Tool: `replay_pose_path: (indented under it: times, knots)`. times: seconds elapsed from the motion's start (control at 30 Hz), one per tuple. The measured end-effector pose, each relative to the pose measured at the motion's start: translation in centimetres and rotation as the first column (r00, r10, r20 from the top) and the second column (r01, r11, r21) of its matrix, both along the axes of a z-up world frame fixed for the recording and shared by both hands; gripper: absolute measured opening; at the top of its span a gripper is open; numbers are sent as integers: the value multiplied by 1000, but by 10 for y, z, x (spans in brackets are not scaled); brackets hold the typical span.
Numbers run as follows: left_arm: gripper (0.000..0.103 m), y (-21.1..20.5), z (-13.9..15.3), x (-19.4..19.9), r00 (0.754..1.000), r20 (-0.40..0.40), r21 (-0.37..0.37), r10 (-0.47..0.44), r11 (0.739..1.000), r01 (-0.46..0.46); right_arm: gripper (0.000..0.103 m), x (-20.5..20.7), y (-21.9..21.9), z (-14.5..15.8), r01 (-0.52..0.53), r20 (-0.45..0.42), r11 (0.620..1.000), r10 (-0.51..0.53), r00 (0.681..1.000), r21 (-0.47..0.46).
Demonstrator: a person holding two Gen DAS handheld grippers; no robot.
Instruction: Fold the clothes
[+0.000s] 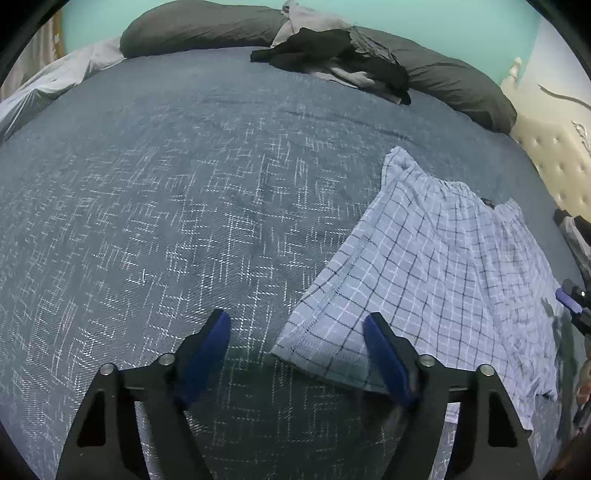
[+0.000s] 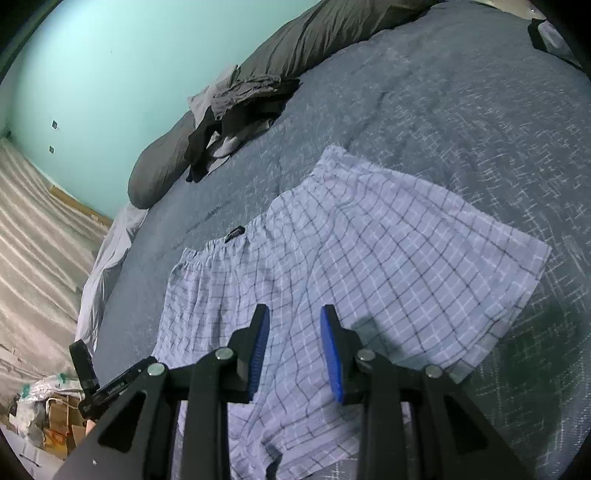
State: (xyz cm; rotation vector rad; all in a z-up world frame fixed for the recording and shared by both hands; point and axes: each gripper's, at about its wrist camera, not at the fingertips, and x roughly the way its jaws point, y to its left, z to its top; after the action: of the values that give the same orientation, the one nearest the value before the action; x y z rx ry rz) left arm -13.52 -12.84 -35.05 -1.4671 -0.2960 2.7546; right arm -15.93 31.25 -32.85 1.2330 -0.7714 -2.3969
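Shorts: one checked pair, flat on the bed. Two pillows and one dark clothes heap beyond the shorts. Left claw wide, straddling the shorts' leg corner, nothing gripped. Right claw narrow, over the shorts, gap empty. Only the right view shows the waistband and floor clutter.

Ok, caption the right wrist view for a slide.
Right gripper open above checked shorts spread flat on a grey bedspread, dark clothes heaped by the pillows.
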Motion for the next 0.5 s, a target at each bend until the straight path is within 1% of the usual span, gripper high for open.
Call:
replay_pose_path:
  times: [0.03,0.1,0.17,0.27,0.3,0.37,0.4,0.43,0.47,0.5]
  knots:
    - [74,0,0,0,1000,1,-2,-4,1000,4,28,0,2,0,5,0,1000,-5,1000,-2]
    - [67,1,1,2,1000,3,-11,-19,1000,19,28,0,6,-1,21,5,1000,-21,1000,-11]
    - [64,3,2,4,999,3,-26,-34,999,34,28,-1,9,-3,34,13,999,-34,999,-22]
    - [59,4,3,7,999,5,-31,-51,998,51,28,-2,10,-5,41,20,999,-40,999,-24]
    - [51,4,2,7,999,8,-27,-52,998,52,28,-2,10,-5,40,20,999,-40,999,-24]
    - [42,3,1,6,999,6,-25,-51,998,51,28,-2,9,-5,38,19,999,-37,999,-24]
    - [38,3,1,8,999,7,-25,-53,998,53,28,-2,9,-5,37,19,999,-36,999,-25]
    - [37,3,0,7,999,7,-25,-53,998,54,28,-2,9,-5,36,19,999,-36,999,-25]
    - [34,3,0,7,999,8,-25,-53,998,53,28,-2,8,-5,36,19,999,-35,999,-25]
    - [26,3,0,8,998,8,-27,-54,998,55,28,-1,8,-5,35,20,999,-35,999,-24]
